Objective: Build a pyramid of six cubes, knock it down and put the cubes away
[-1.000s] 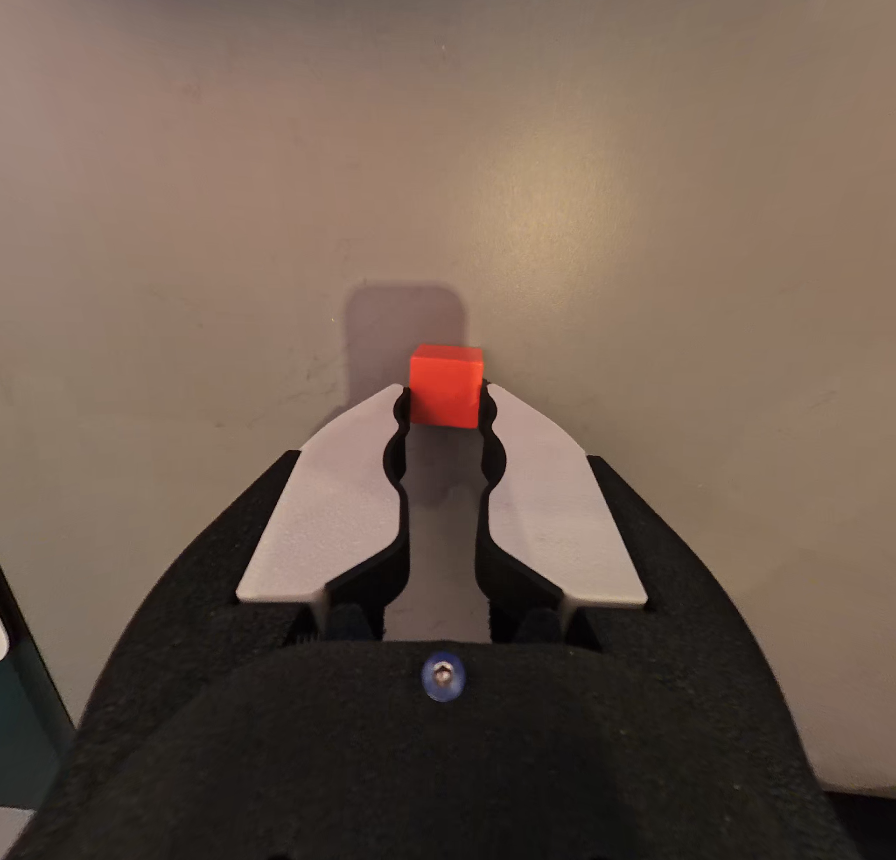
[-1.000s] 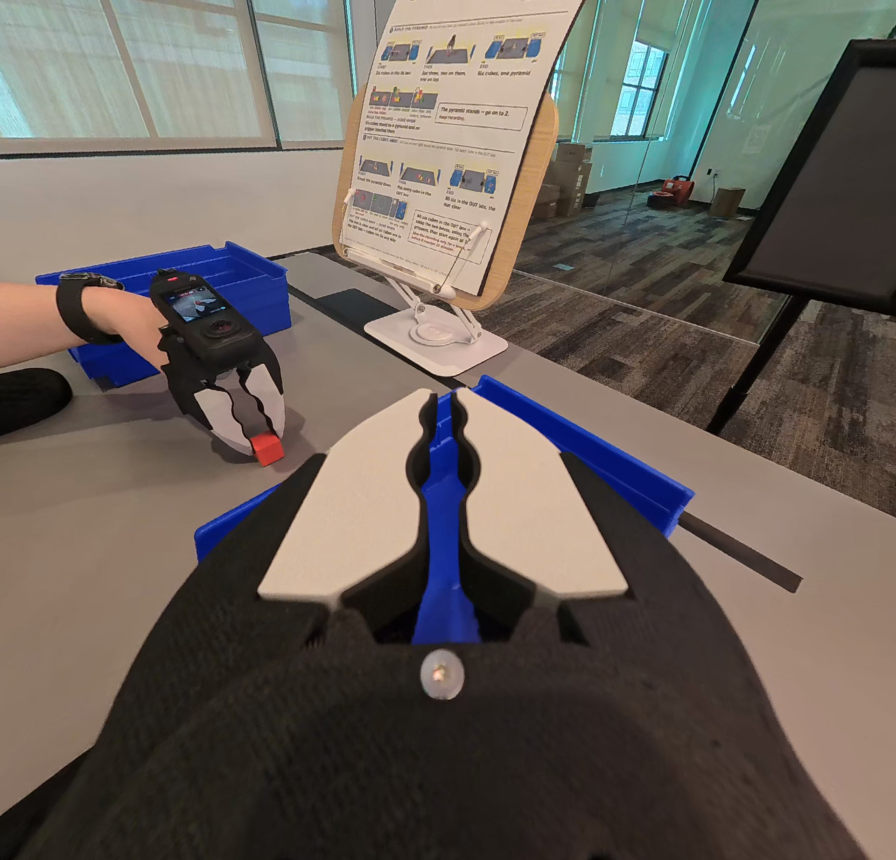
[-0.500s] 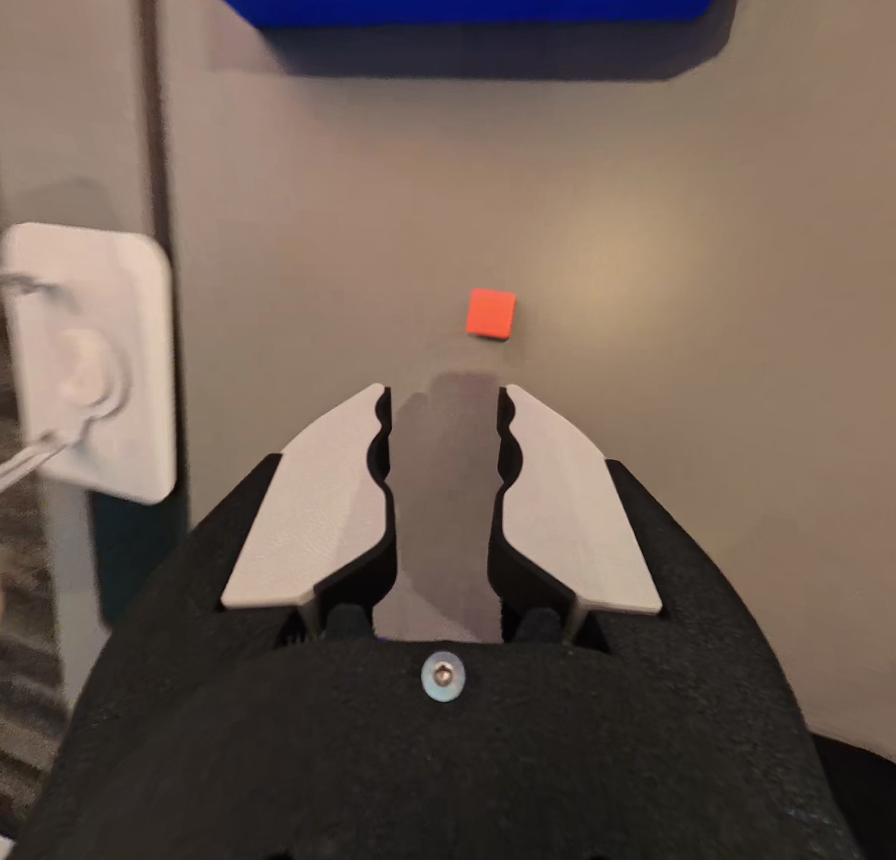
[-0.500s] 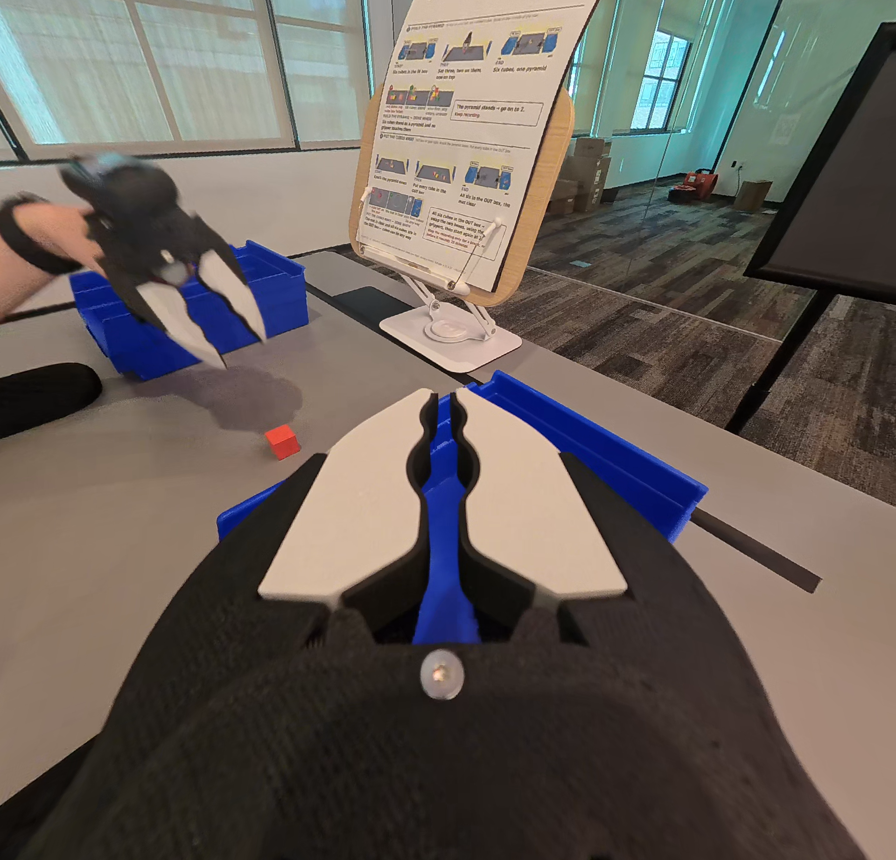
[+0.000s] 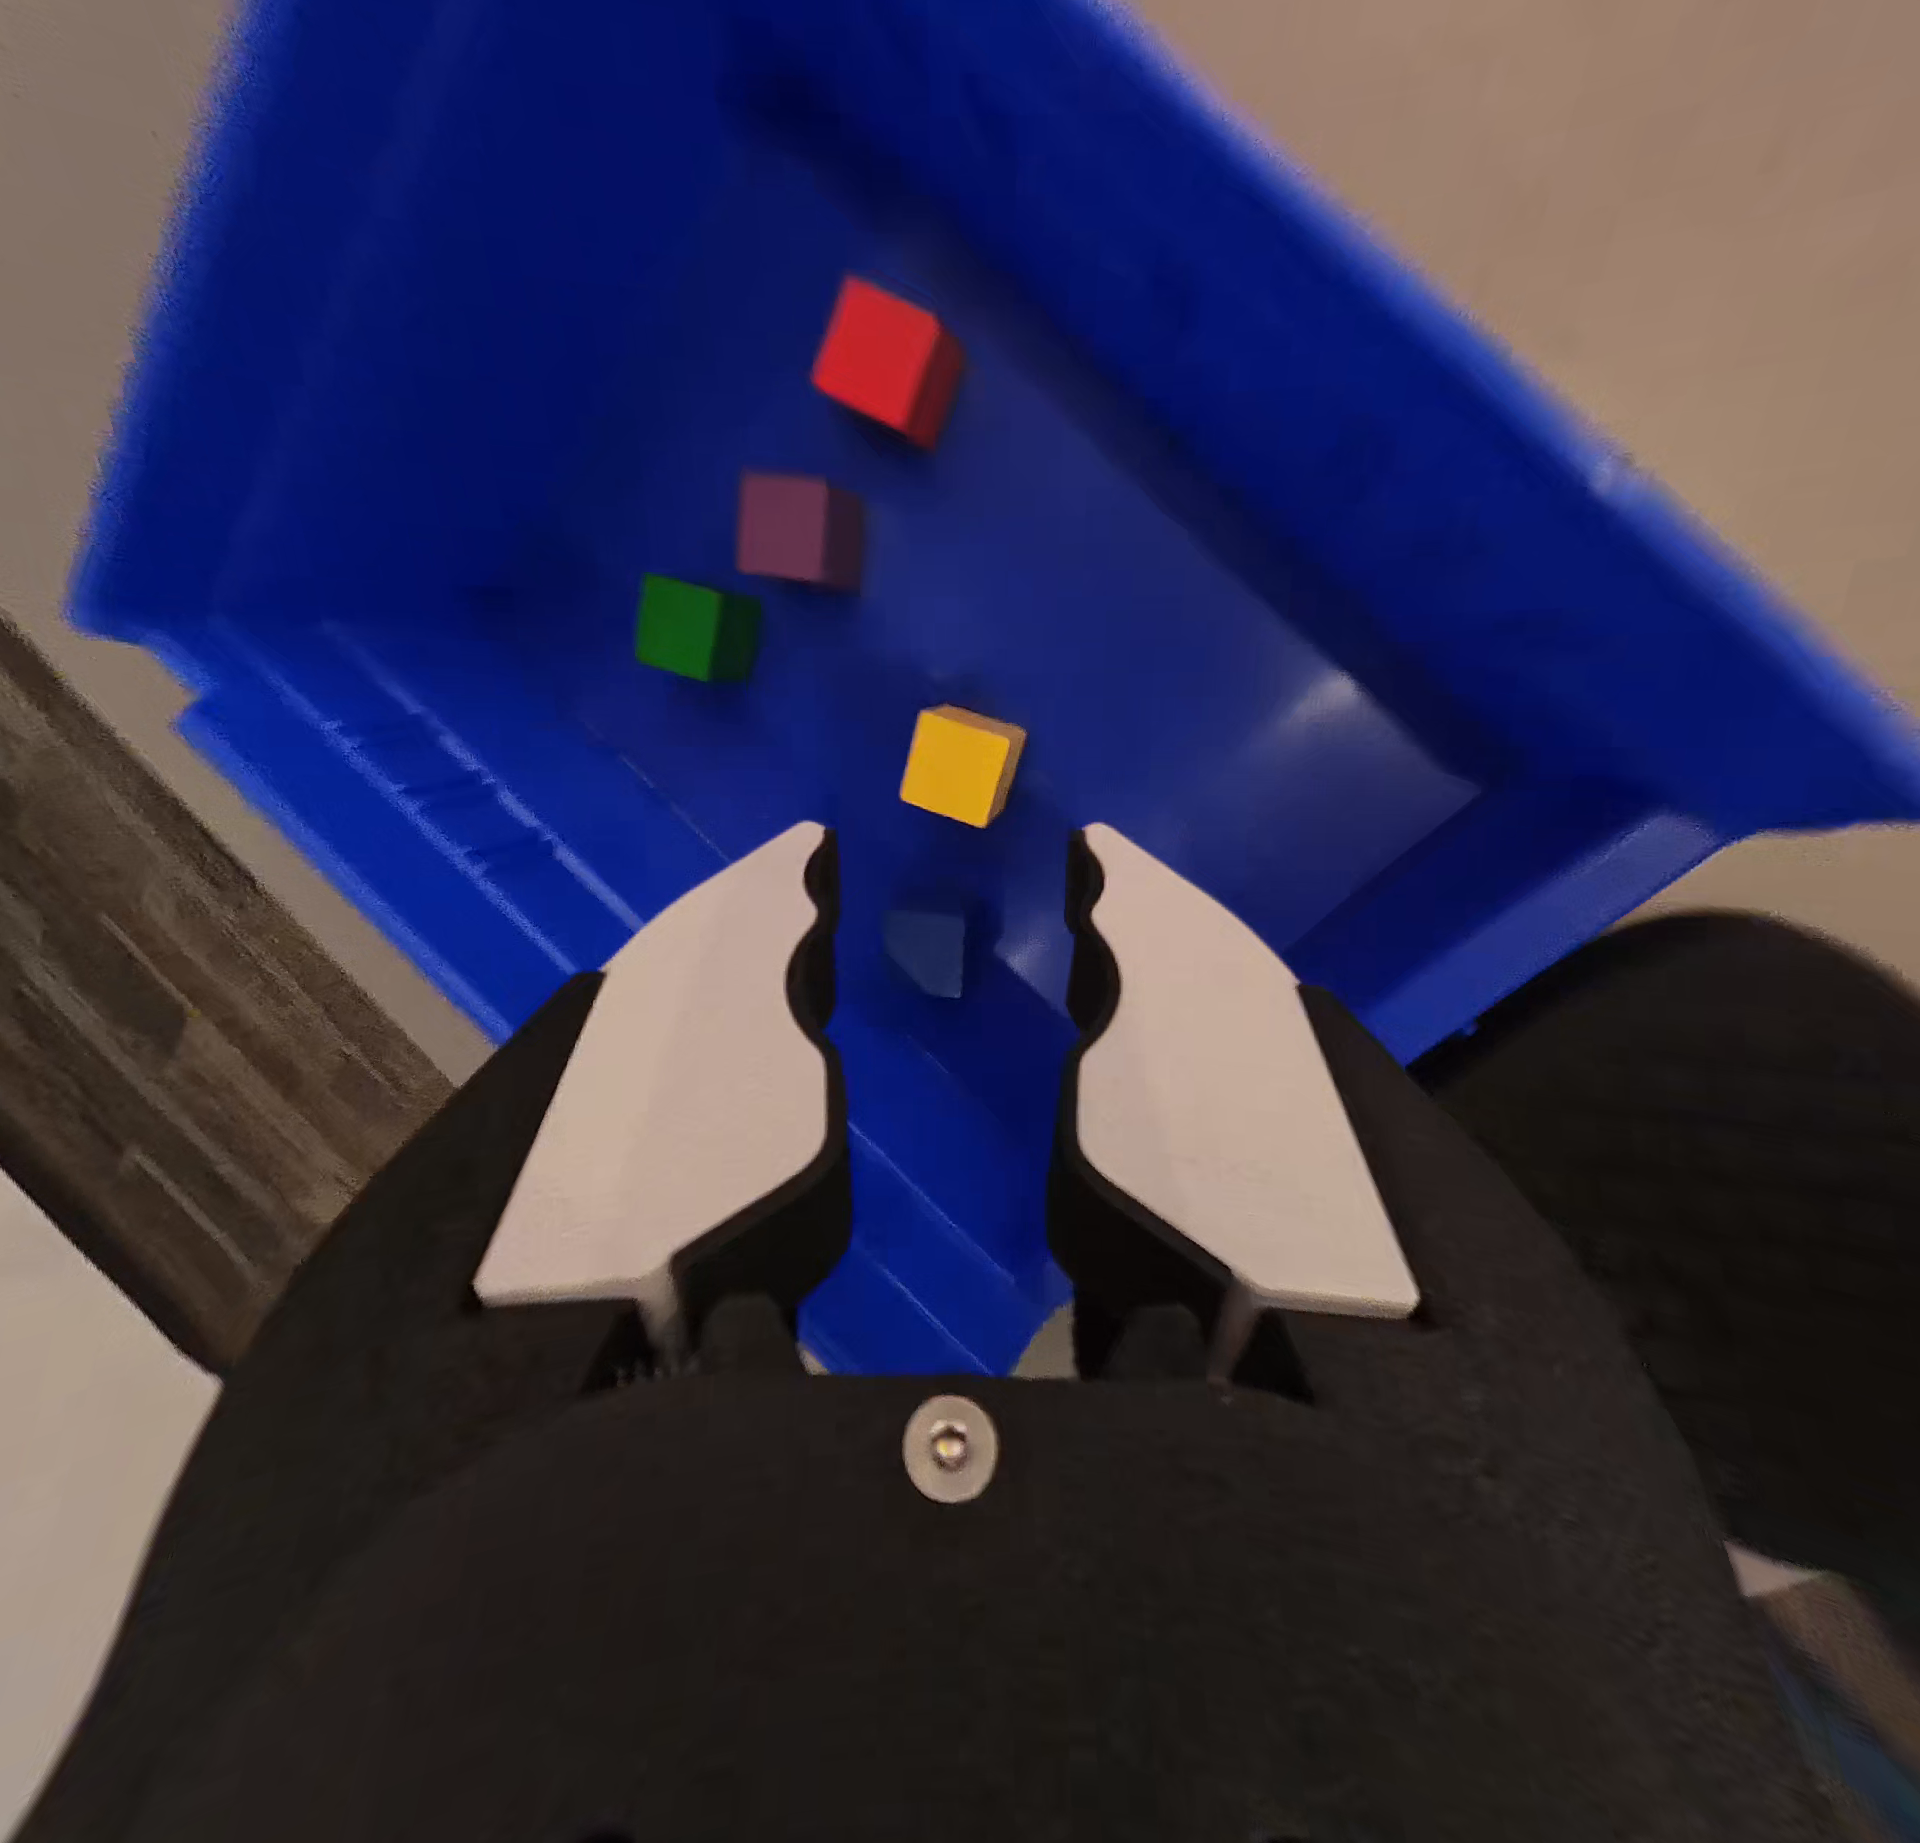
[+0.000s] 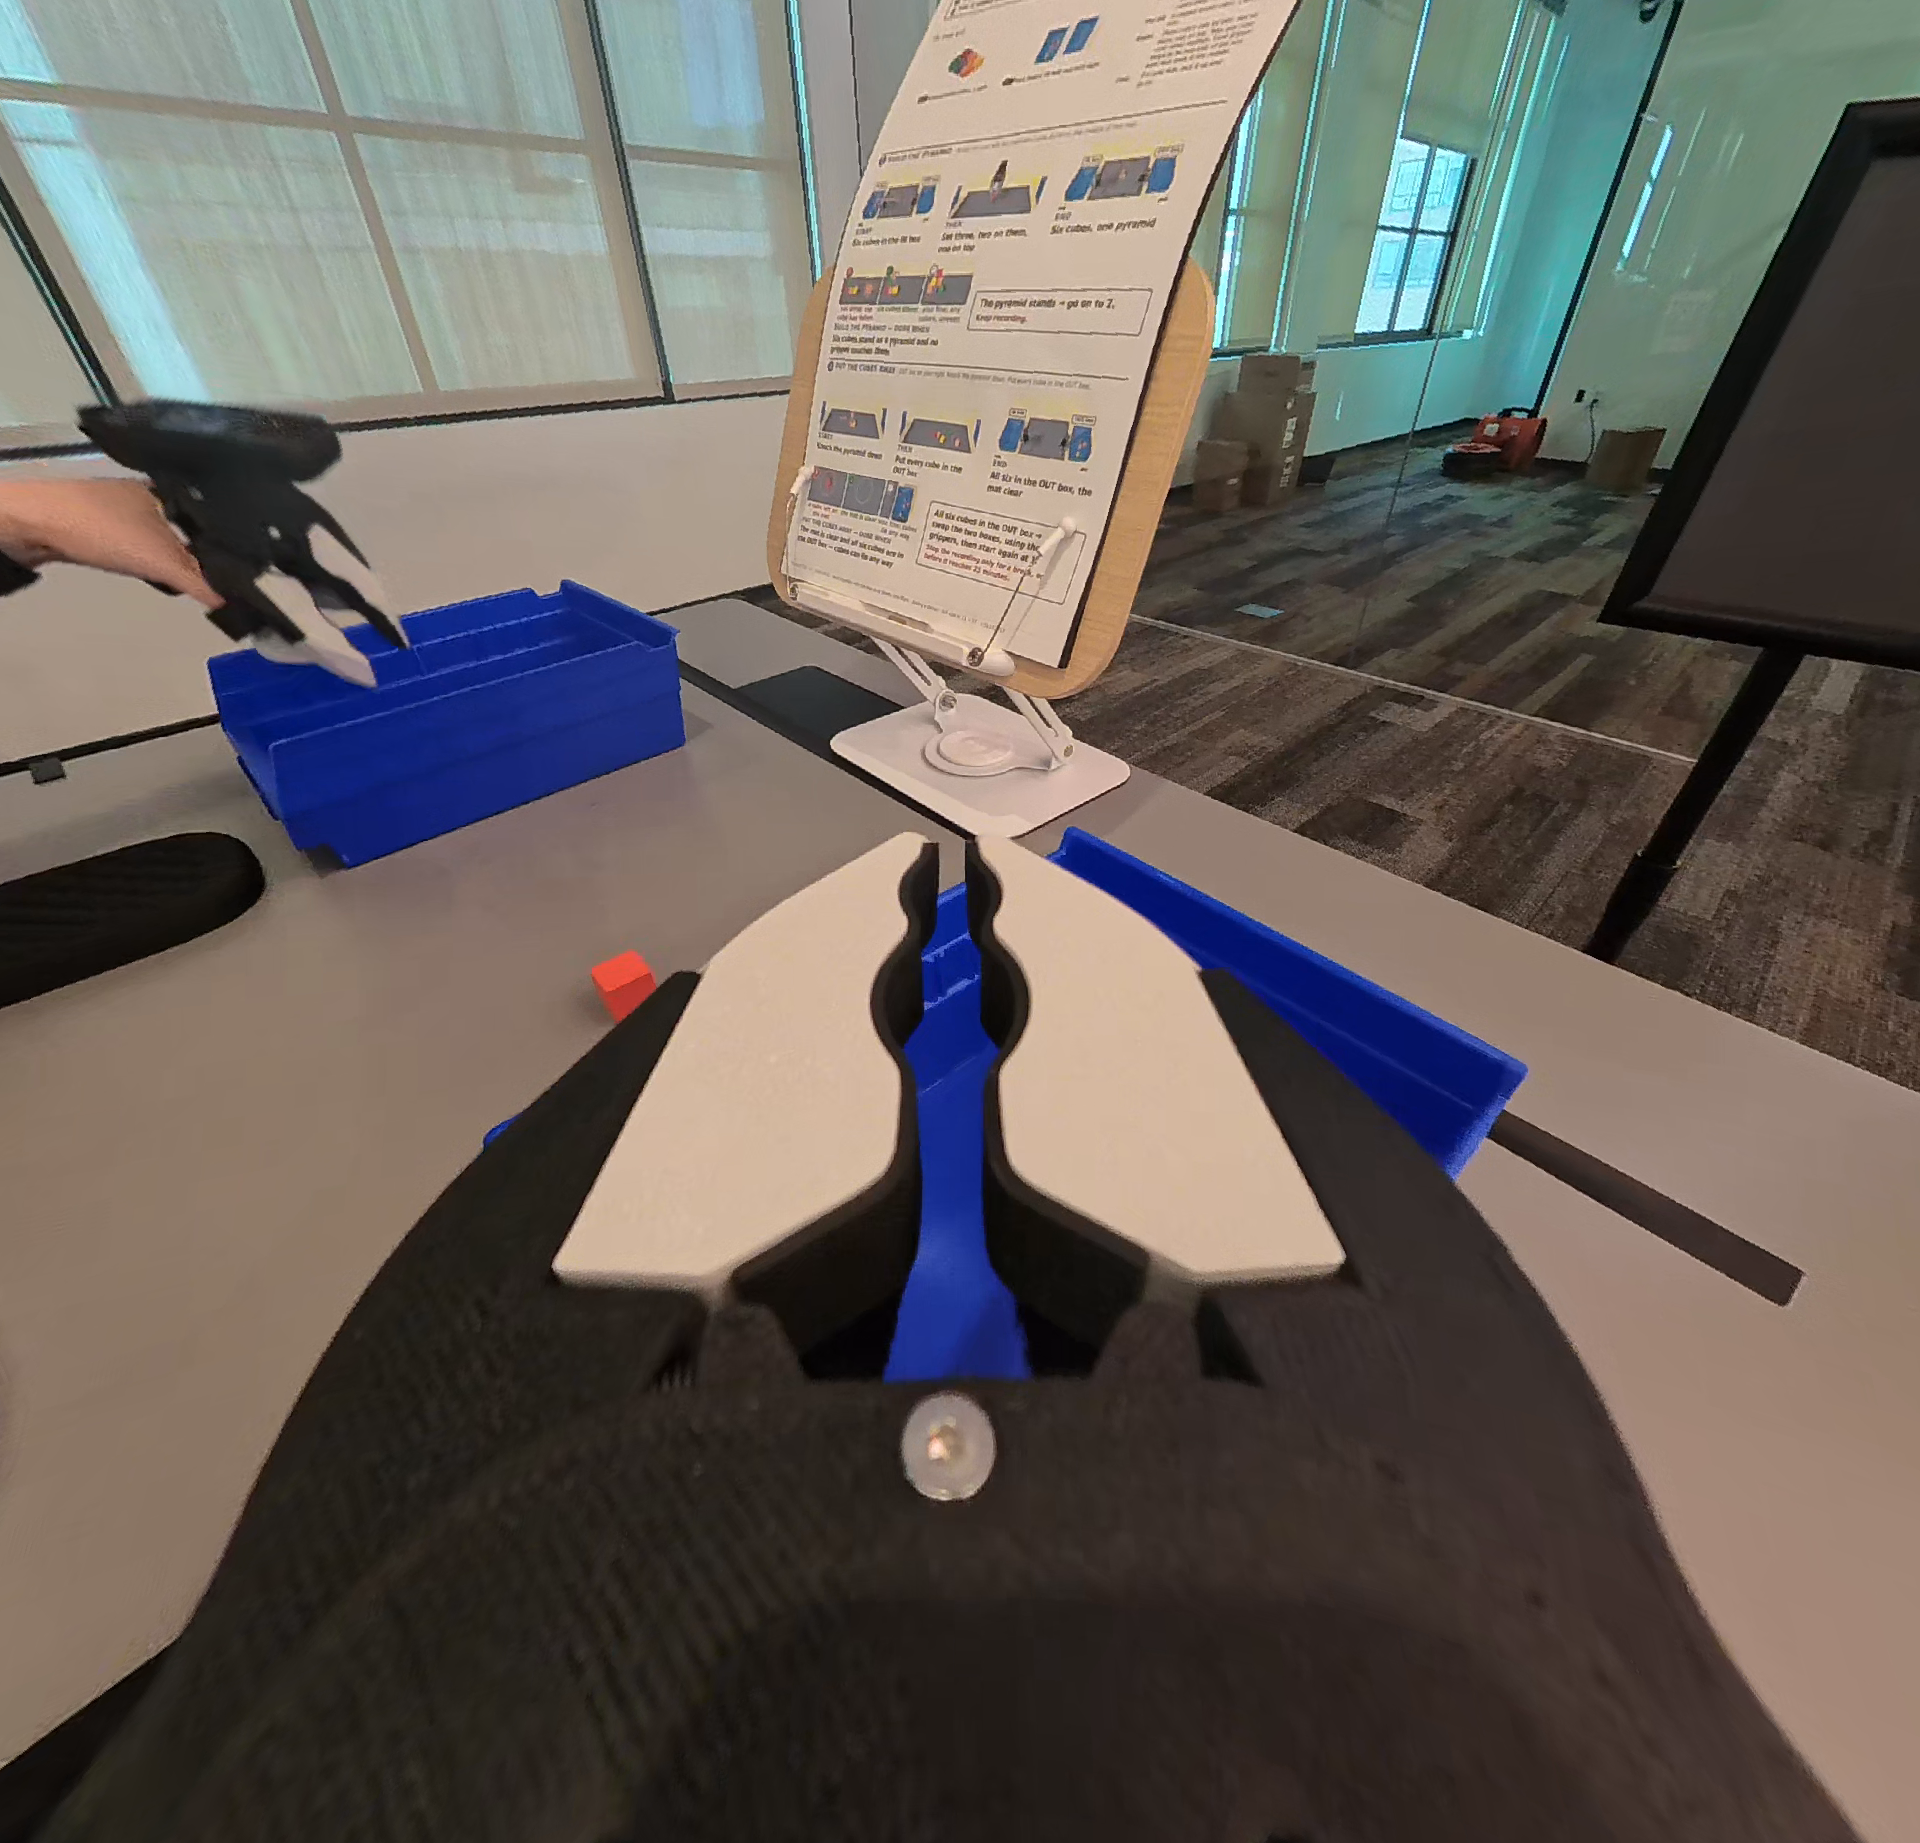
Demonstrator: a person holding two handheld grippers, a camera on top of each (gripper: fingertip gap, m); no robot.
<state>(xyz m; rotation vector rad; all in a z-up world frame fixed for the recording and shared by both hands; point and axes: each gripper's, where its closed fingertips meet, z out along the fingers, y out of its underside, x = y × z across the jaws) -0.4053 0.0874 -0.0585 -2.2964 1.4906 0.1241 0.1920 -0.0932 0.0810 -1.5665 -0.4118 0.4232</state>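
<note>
Cubes [image 5: 954,765] lie scattered in bin [image 5: 436,339] under empty, parted left tongs [image 5: 948,837]; right tongs [image 6: 952,856] nearly closed, empty.

Left gripper [image 5: 951,837]: matt pale-grey fingers [image 5: 686,1066], smooth; black body finely grained, looks like printed plastic; shiny metal screw [image 5: 948,1448]. Right gripper [image 6: 951,853] same make, layer ridges visible on black shell. Bin [image 5: 468,287]: blue plastic, smooth, slight sheen. Cubes [image 5: 956,765]: matt paint, flat colour. Table [image 6: 312,1118]: grey, smooth, matt. Stand [image 6: 1164,505]: light wood-look board, white glossy base; sheet [image 6: 1039,266] paper. Pad [image 6: 114,905]: black, textured weave.
</note>
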